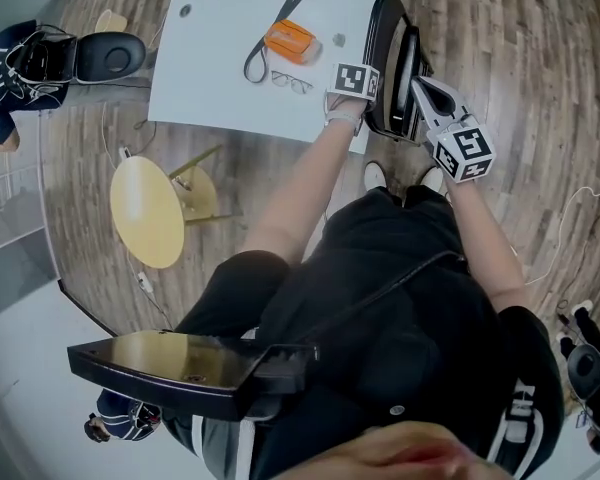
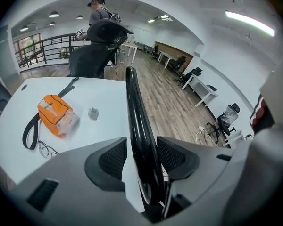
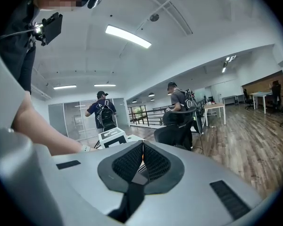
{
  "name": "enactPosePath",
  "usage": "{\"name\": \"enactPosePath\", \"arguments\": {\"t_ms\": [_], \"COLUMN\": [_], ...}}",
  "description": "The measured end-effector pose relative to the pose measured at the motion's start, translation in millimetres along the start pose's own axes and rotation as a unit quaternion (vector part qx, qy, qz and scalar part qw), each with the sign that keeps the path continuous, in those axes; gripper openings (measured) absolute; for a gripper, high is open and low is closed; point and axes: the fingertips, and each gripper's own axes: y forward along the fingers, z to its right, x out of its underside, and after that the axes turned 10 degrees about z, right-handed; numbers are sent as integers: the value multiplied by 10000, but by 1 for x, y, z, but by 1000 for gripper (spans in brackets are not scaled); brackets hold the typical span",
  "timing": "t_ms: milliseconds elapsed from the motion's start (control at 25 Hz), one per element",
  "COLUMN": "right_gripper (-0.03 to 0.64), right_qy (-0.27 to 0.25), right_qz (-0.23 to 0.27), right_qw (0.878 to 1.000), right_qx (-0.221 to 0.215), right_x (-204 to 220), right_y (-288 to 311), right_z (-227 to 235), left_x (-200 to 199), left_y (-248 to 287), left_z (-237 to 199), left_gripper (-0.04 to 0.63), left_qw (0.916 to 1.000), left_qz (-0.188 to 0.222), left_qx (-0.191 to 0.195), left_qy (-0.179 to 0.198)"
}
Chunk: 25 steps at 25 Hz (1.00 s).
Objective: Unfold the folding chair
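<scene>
The left hand-held gripper [image 2: 144,157] has its jaws spread, one on each side of the thin, glossy black edge of the folding chair [image 2: 137,112]. The ribbed pads [image 2: 114,158] sit just beside that edge on either side without clearly pressing on it. The hand-held gripper tilts downward over the chair's top.

The right hand-held gripper [image 3: 142,159] has its jaws pressed together, pad against pad. In the head view it sits at the chair's right side, just beside the black frame. Whether it pinches any part of the chair cannot be told.

The folding chair is folded flat and stands upright just beside the right end of the white tabletop [image 1: 215,78], in front of the person's shoes [image 1: 376,175].

On the tabletop lie an orange pouch [image 2: 56,116] with a black strap [image 2: 29,133], a pair of glasses [image 2: 46,149] near it, and a small grey object [image 2: 93,113] just to the pouch's right.

A round yellow stool [image 1: 145,211] stands on the wooden floor [image 1: 510,38] near the tabletop's left corner, and a black office chair [image 1: 115,56] sits further left. In the left gripper view, a person in a cap [image 2: 98,14] stands behind another office chair beyond the tabletop.
</scene>
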Motion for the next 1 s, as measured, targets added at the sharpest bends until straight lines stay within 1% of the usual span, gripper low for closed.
{"name": "enactPosePath", "arguments": {"t_ms": [160, 200, 280, 400, 680, 1000], "right_gripper": [8, 8, 8, 8, 8, 9], "right_qy": [-2, -8, -15, -6, 197, 537], "right_qz": [-34, -44, -70, -126, -376, -723], "right_qw": [10000, 10000, 10000, 9998, 9972, 9902], "right_qx": [19, 26, 59, 147, 613, 1065], "right_x": [1, 1, 3, 8, 31, 66], "right_y": [-2, -4, -7, -13, -32, -59], "right_z": [0, 0, 2, 8, 28, 63], "left_x": [3, 3, 3, 3, 4, -2], "left_y": [7, 8, 9, 11, 11, 16], "left_z": [-1, 0, 3, 4, 5, 41], "left_gripper": [195, 184, 128, 109, 103, 103], "left_qw": [9999, 9998, 9996, 9992, 9989, 9992], "left_qz": [-74, -74, -46, 28, 34, 186], "left_qx": [38, 75, 141, 150, 54, 91], "left_qy": [-119, -162, -237, -370, -472, -347]}}
